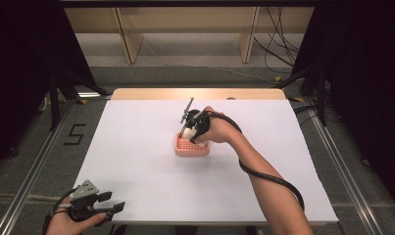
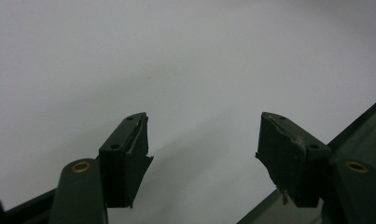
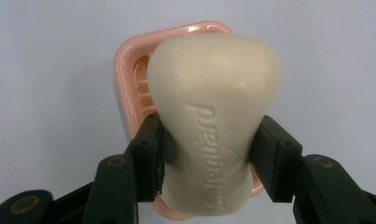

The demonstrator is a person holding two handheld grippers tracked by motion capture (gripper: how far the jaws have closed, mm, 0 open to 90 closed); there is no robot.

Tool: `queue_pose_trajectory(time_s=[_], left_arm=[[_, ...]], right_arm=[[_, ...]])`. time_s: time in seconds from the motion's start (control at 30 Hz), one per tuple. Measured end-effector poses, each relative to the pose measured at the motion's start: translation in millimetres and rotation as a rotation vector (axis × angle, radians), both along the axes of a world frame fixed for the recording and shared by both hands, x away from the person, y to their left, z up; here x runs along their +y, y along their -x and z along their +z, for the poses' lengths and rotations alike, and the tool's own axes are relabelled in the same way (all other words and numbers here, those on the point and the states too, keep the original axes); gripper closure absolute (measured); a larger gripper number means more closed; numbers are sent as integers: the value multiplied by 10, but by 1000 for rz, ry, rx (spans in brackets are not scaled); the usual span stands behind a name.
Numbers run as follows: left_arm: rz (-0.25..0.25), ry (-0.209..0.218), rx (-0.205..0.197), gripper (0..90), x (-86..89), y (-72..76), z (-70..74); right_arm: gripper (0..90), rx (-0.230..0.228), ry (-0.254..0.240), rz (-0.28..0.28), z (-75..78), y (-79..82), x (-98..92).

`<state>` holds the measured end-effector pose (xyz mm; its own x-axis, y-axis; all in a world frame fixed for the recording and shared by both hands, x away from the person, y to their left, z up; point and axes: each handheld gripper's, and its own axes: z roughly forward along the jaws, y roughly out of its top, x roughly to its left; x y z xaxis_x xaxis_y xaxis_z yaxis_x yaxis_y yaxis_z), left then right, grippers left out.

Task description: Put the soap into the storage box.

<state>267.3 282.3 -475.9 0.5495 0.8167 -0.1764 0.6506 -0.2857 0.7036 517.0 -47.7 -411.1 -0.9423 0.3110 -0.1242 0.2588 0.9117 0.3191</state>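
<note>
Here, cream soap bar pinched in right claw — seemingly just above pink dish.

"Safeguard" is embossed on the soap bar; floor marking reads "5".

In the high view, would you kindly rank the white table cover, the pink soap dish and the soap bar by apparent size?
1. White table cover, by far the largest.
2. Pink soap dish.
3. Soap bar, partly hidden by the right gripper, so its rank is less certain.
</note>
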Motion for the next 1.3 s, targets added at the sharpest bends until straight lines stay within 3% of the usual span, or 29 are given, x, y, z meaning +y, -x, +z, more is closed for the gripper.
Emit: queue_pose_trajectory(time_s=[0.1,0.27,0.3,0.33,0.4,0.63,0.67,0.73,0.77,0.8,0.9,0.97,1.0,1.13,1.2,1.23,1.3], left_arm=[[-1,0,0,332,0,0,0],[-1,0,1,332,2,0,0],[6,1,-8,332,-4,1,-7],[-3,-1,4,332,2,1,2],[11,1,-13,332,-8,1,-12],[11,4,-10,332,-9,1,-13],[9,2,-12,332,-8,0,-12],[10,2,-12,332,-8,2,-11],[-3,22,-5,332,-12,10,-5],[-3,22,-6,332,-13,9,-7],[2,12,-1,332,-10,8,-8],[6,10,-2,332,-11,7,-10],[-8,8,17,332,0,6,2],[5,20,0,332,-15,7,-13],[0,9,17,332,-4,5,-5],[21,14,-6,332,-21,5,-26],[7,19,2,332,-15,6,-15]], right_arm=[[504,-22,22,38,-19,-42,-14],[504,-2,5,-3,-53,-30,8],[504,-6,-3,26,-61,-53,0],[504,-7,5,23,-63,-55,-3],[504,-17,22,38,-72,-71,-9],[504,-5,23,22,-102,-78,-2],[504,27,4,-34,-107,-40,11],[504,0,20,23,-117,-90,-7],[504,-1,23,24,-118,-94,-8],[504,10,22,-13,-118,-72,3],[504,20,22,-17,-127,-72,9],[504,6,25,33,-145,-106,5],[504,9,25,30,-149,-104,8],[504,7,29,31,-161,-108,8],[503,10,30,41,-167,-111,12],[504,13,30,43,-167,-110,13],[504,11,29,42,-170,-112,13]])
